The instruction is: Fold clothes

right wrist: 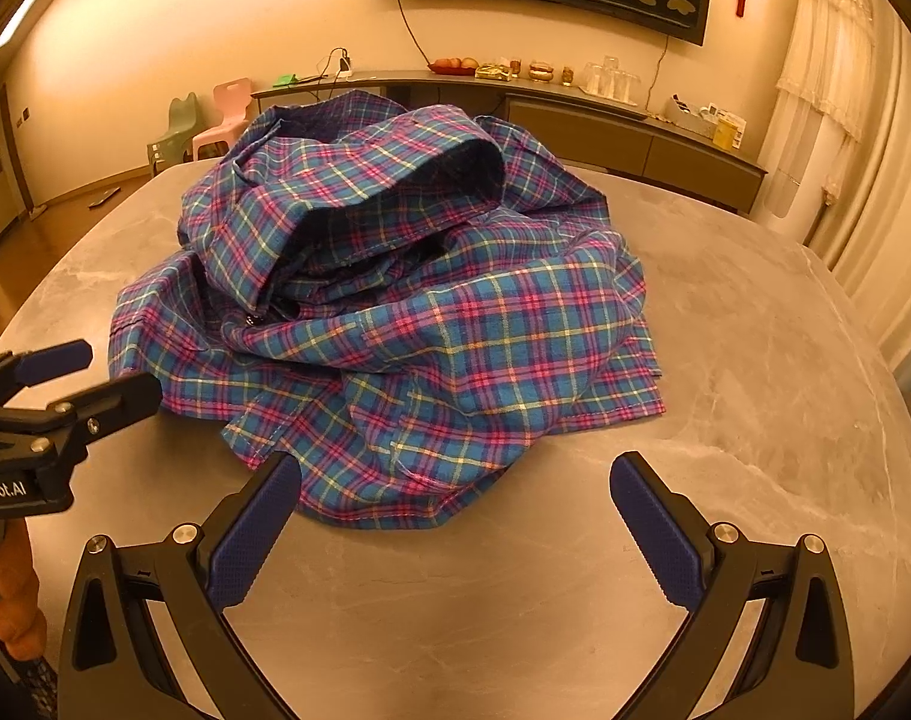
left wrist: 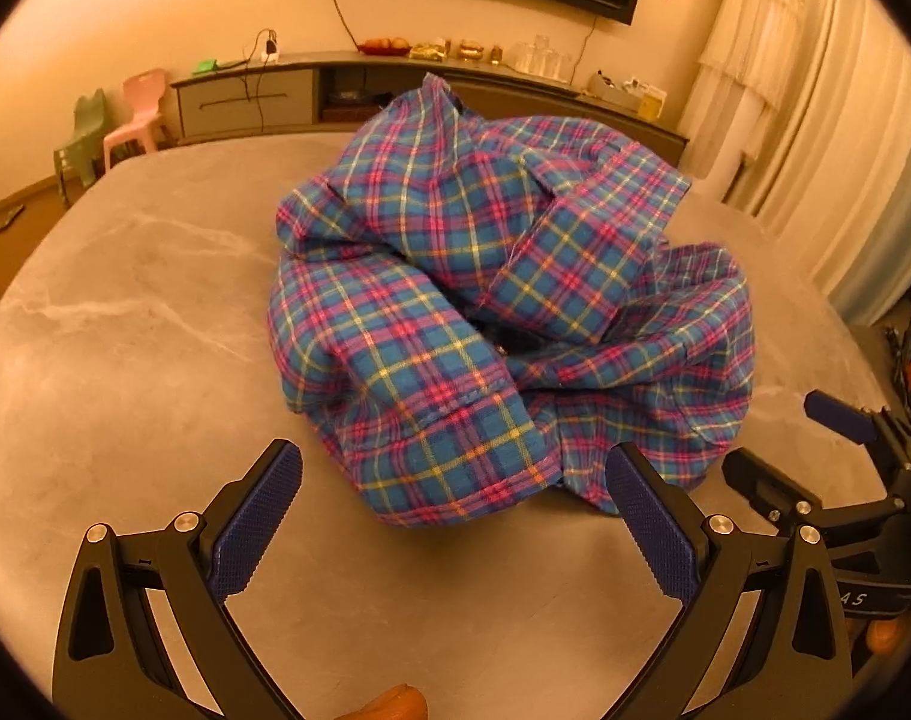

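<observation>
Plaid shirt [left wrist: 503, 312] crumpled mid-frame on grey table [left wrist: 125, 312]. Left gripper [left wrist: 455, 474], right gripper [right wrist: 455, 480] both spread, empty, near hem. Risk: pinching several layers; collar probably buried, hard to tell.

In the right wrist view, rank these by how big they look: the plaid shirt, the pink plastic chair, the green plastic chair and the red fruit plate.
1. Crumpled blue-and-pink plaid shirt
2. Pink plastic chair and green plastic chair, alike
3. Red fruit plate

Distance from the camera shrinks all but the shirt.

Sideboard [left wrist: 431, 69] items too small
</observation>
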`<action>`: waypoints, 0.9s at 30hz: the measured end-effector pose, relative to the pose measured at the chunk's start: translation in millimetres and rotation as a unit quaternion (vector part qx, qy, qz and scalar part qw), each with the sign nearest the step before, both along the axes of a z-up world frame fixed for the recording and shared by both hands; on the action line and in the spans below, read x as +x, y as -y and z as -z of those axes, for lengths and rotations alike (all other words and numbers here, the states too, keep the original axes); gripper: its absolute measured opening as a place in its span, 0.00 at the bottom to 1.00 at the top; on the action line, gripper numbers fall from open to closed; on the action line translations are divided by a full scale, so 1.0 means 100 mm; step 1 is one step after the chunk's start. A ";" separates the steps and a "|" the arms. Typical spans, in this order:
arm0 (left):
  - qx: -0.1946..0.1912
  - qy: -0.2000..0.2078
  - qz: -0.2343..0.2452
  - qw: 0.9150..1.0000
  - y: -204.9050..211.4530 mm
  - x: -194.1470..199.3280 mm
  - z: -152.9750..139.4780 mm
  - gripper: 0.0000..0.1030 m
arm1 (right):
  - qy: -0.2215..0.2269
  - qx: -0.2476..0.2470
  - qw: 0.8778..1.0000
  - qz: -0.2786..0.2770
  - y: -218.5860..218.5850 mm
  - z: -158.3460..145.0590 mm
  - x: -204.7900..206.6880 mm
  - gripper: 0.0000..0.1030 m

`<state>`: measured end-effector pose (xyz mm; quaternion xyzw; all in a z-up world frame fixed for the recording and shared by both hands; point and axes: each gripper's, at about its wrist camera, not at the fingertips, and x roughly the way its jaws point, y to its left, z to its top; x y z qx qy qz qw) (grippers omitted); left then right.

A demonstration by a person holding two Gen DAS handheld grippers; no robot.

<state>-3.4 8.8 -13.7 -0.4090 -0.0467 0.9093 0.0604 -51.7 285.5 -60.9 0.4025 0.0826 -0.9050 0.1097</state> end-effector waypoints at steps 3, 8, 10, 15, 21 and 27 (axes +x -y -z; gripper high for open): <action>-0.015 -0.006 0.002 1.000 -0.04 0.01 -0.03 0.99 | -0.007 0.003 1.000 -0.002 0.01 -0.02 0.01 1.00; -0.012 0.002 0.004 1.000 -0.05 0.00 -0.03 0.99 | -0.003 0.007 1.000 -0.006 0.04 0.01 -0.01 1.00; -0.009 0.009 0.003 1.000 -0.05 -0.01 -0.01 0.99 | -0.005 0.011 1.000 -0.007 0.05 0.01 -0.01 1.00; -0.006 0.018 0.004 1.000 0.00 -0.06 0.00 0.99 | -0.008 0.016 1.000 -0.008 0.05 0.01 0.03 1.00; 0.034 0.036 0.011 0.999 0.05 -0.09 0.06 0.98 | -0.006 0.016 1.000 -0.009 0.05 0.01 0.03 1.00; 0.034 0.031 0.008 0.999 0.04 -0.08 0.06 0.97 | -0.002 0.015 1.000 -0.011 0.06 0.02 0.03 1.00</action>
